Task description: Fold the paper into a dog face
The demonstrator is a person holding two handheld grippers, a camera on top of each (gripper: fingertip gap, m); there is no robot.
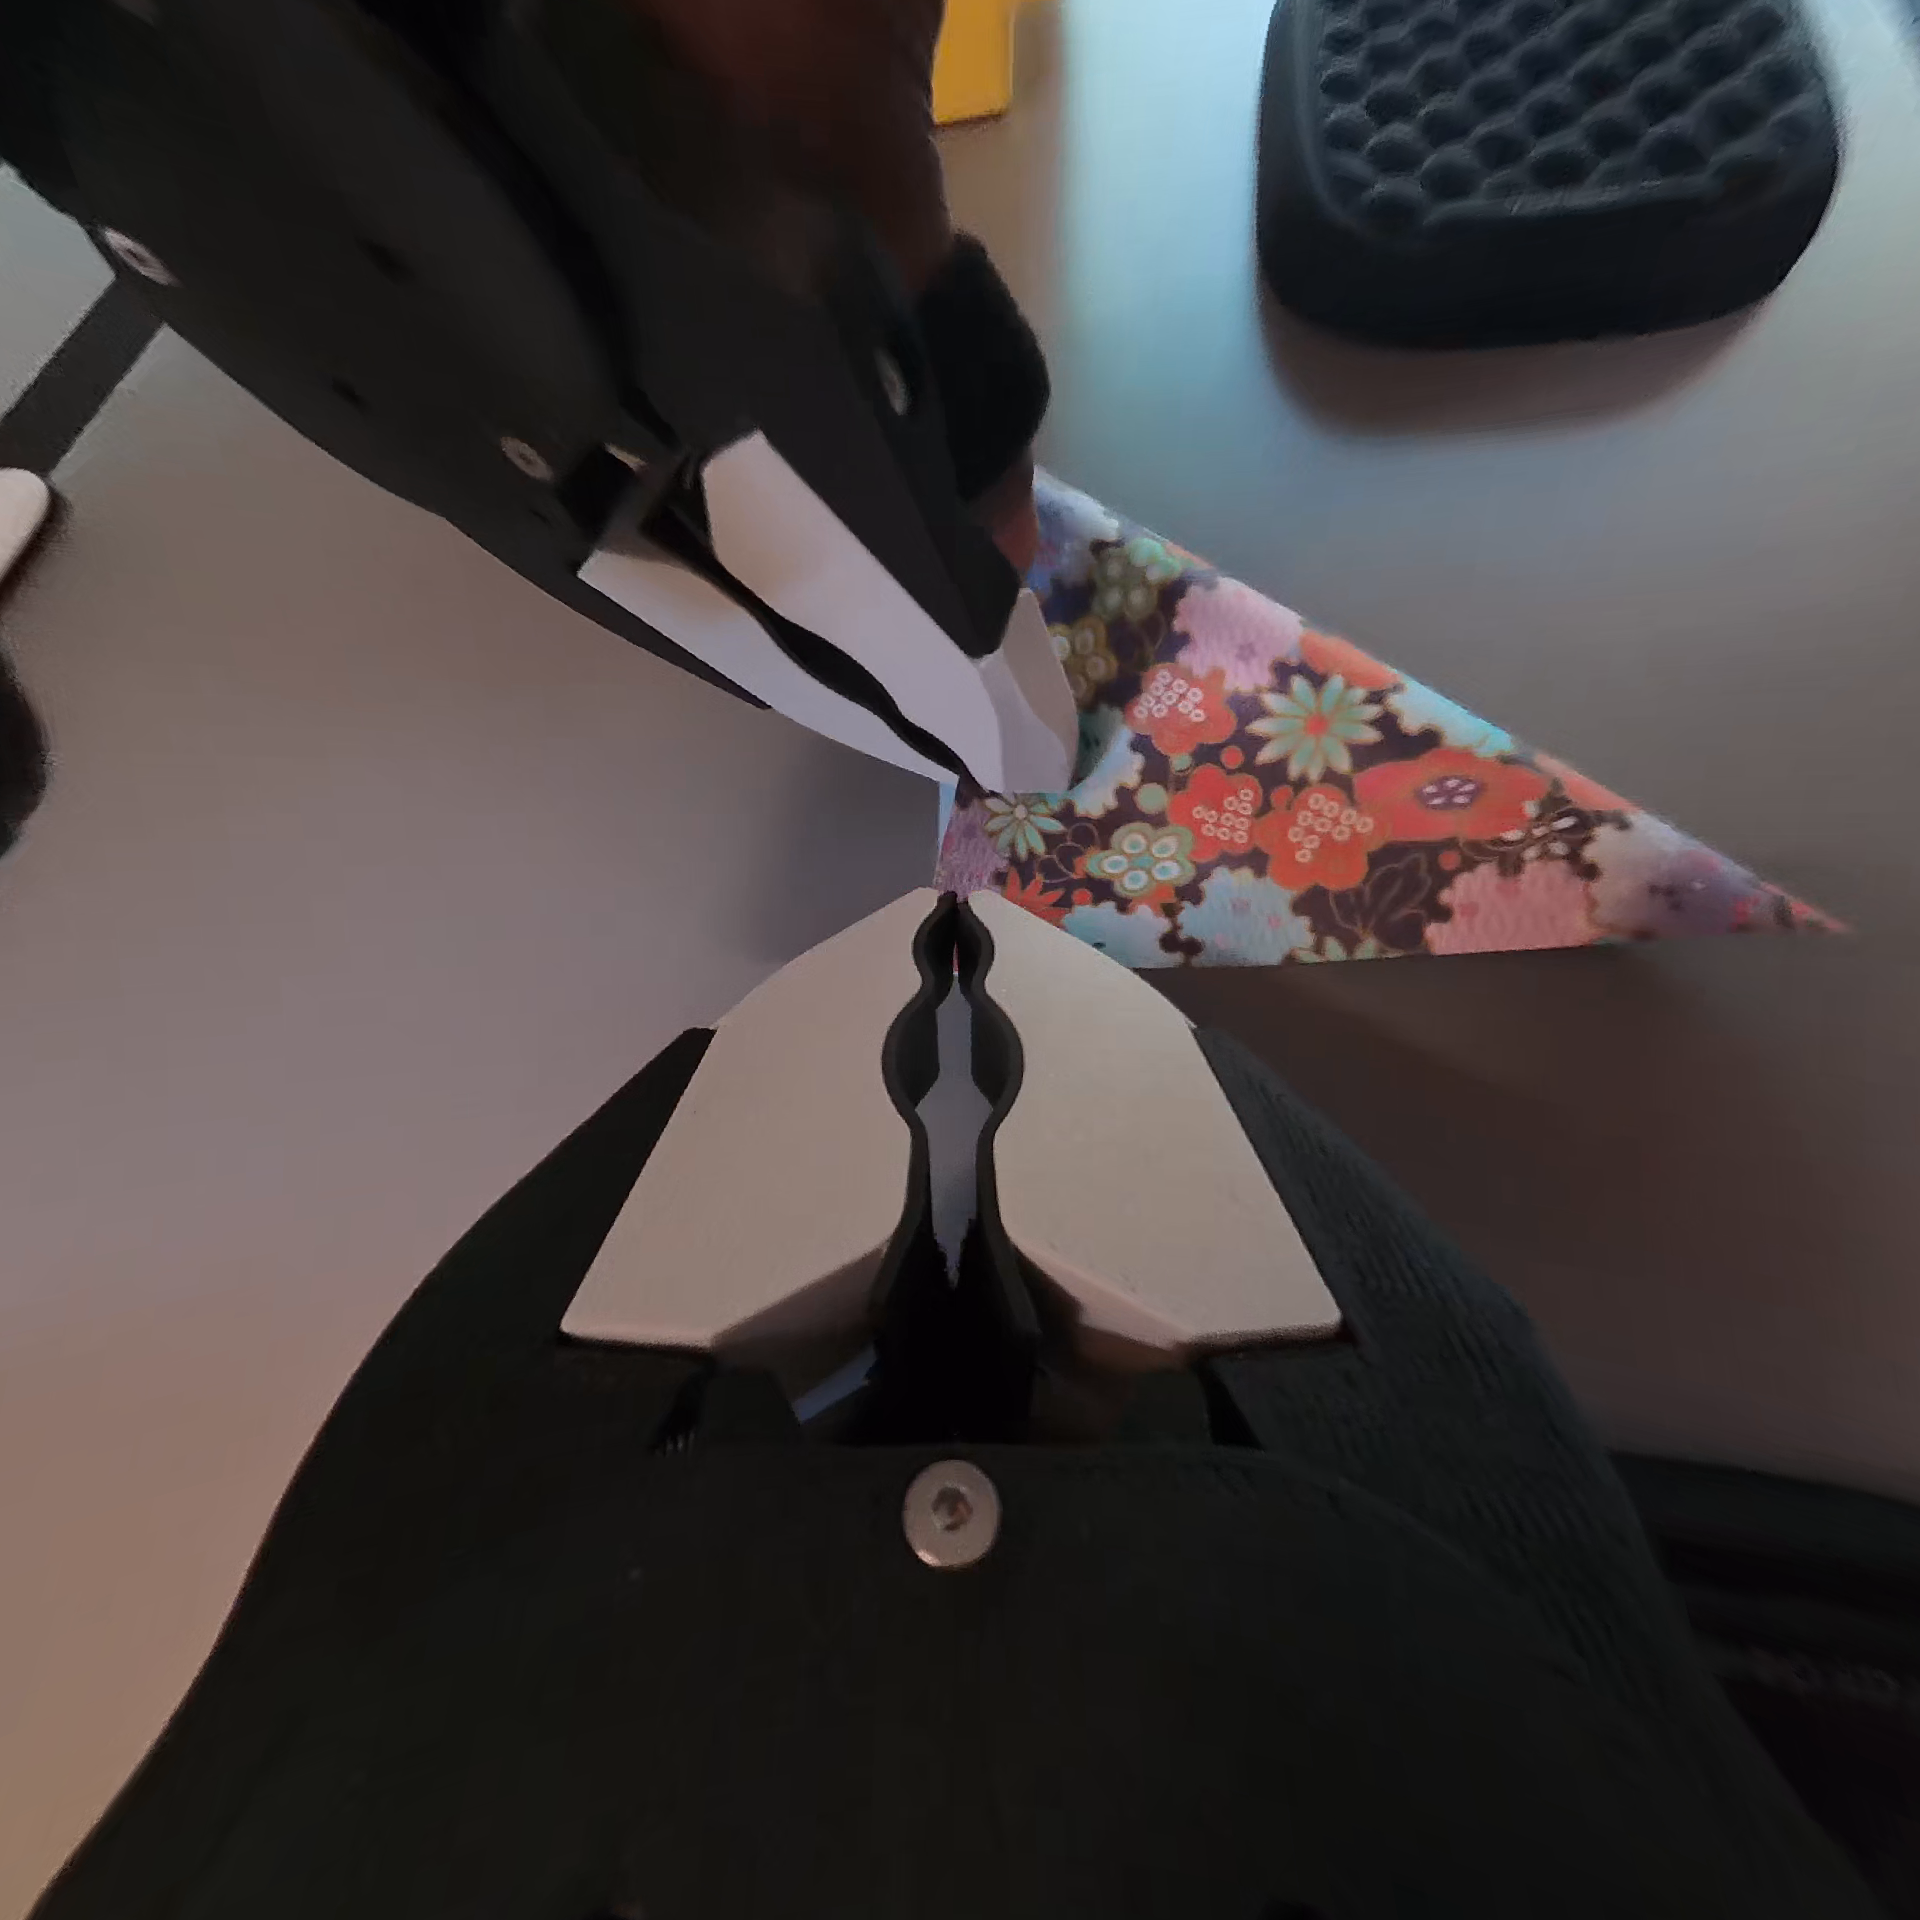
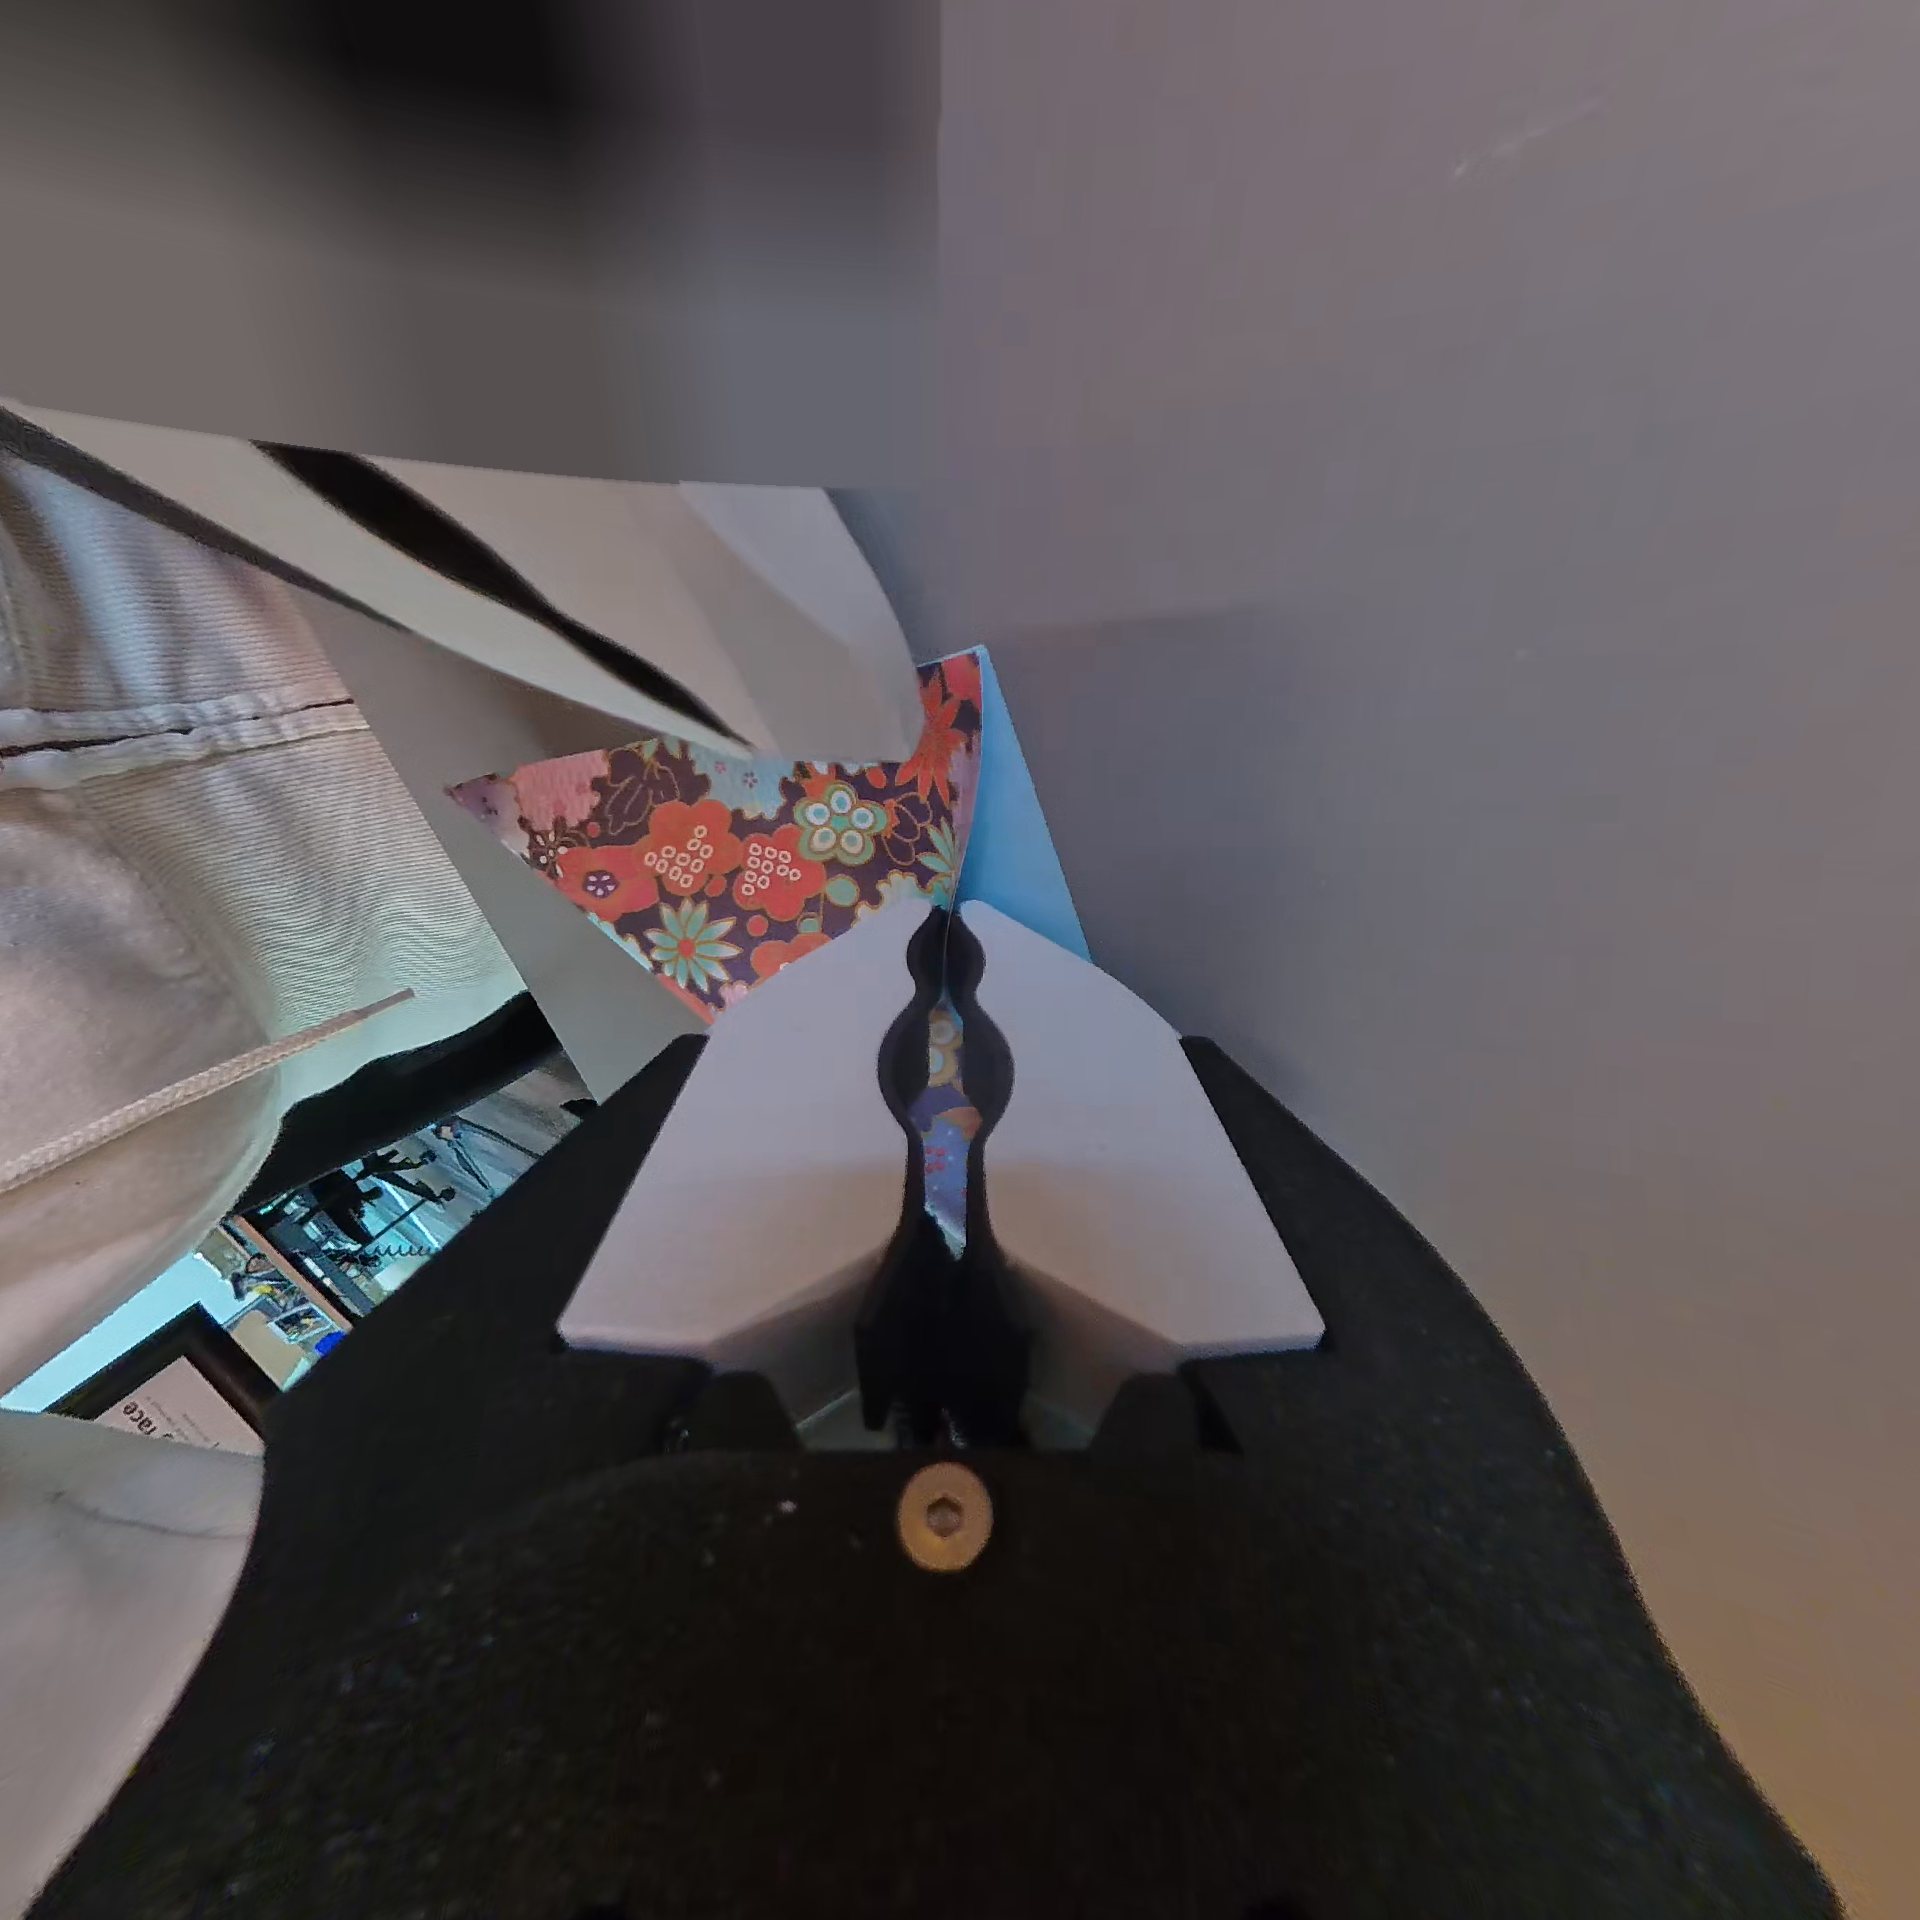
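Observation:
The floral paper (image 1: 1320, 821) is folded into a triangle and lies on the grey table (image 1: 416, 935), its long point reaching right. My left gripper (image 1: 954, 909) is shut on the paper's left corner; a white strip of paper shows between its pads. My right gripper (image 1: 997, 764) comes in from the upper left and is shut on the same corner just above. In the right wrist view my right gripper (image 2: 948, 914) pinches a raised flap of the paper (image 2: 727, 852), whose pale back (image 2: 1013, 810) shows. The left gripper's fingers (image 2: 665, 623) lie just beyond it.
A black dimpled foam pad (image 1: 1538, 156) lies at the far right of the table. A yellow object (image 1: 971, 62) sits at the top edge. A person's light clothing (image 2: 156, 831) with a drawstring fills the left of the right wrist view.

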